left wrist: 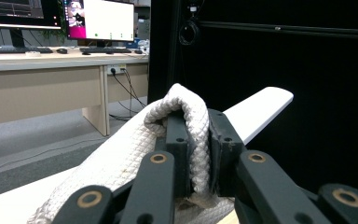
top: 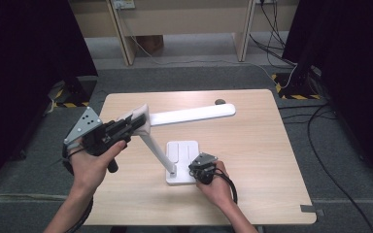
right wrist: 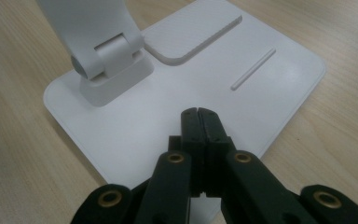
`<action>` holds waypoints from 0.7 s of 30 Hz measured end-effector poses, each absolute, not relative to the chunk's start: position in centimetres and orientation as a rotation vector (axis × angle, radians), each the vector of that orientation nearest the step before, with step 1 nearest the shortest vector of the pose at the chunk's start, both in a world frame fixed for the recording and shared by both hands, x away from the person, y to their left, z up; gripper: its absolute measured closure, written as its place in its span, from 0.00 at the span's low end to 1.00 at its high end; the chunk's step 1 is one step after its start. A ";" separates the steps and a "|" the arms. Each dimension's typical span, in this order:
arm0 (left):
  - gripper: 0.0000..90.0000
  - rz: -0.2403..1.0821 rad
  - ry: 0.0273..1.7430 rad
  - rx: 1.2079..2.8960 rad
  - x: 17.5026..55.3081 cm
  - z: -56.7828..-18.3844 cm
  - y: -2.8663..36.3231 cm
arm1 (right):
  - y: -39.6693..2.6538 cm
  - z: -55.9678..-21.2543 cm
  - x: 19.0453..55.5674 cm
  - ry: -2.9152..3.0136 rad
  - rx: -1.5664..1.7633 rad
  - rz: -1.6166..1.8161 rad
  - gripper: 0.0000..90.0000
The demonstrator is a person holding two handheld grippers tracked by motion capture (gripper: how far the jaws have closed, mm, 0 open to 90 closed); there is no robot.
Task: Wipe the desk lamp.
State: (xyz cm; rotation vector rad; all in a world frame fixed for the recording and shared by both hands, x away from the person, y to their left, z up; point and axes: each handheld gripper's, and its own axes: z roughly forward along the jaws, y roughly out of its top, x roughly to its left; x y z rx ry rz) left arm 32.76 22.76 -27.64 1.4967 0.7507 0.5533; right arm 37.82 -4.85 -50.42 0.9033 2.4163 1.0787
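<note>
I have the left gripper [top: 137, 122] raised above the table's left half, my hand [top: 95, 162] wrapped round its grip from below and the forearm coming in from the bottom edge. It points level, toward the right across the table [top: 252, 145]. Its jaws are pinching a white quilted cloth [left wrist: 186, 121] (a thick fold of it sits between the pads in the left gripper view), and the cloth lies draped over the lamp head [top: 194, 114] near the hinged elbow end.

The right gripper [top: 200, 170] is low, close to the near edge of the table, my right hand [top: 216, 184] behind it with the wrist angled inward. It points down at the lamp base [right wrist: 279, 79], its two black jaws pressed together with nothing between them; in the right gripper view the tips rest against the near part of the base plate, though whether they bear down hard I cannot tell.

The desk lamp [top: 162, 150] is all white: a flat rounded-square base with a raised pad and a thin groove, a hinge block [right wrist: 107, 70] at one corner, a slanted stem rising to the left, and a long flat head running level toward the right. It stands near the middle of the table.
</note>
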 end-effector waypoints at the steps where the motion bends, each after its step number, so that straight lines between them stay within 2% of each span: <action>1: 0.89 0.552 0.750 1.498 32.8 -27.6 22.7 | -4.9 -50.4 37.8 2.416 0.913 1.083 1.00; 21: 0.89 0.539 0.741 1.506 33.0 -27.6 21.5 | -5.0 -50.6 37.7 2.401 0.907 1.096 1.00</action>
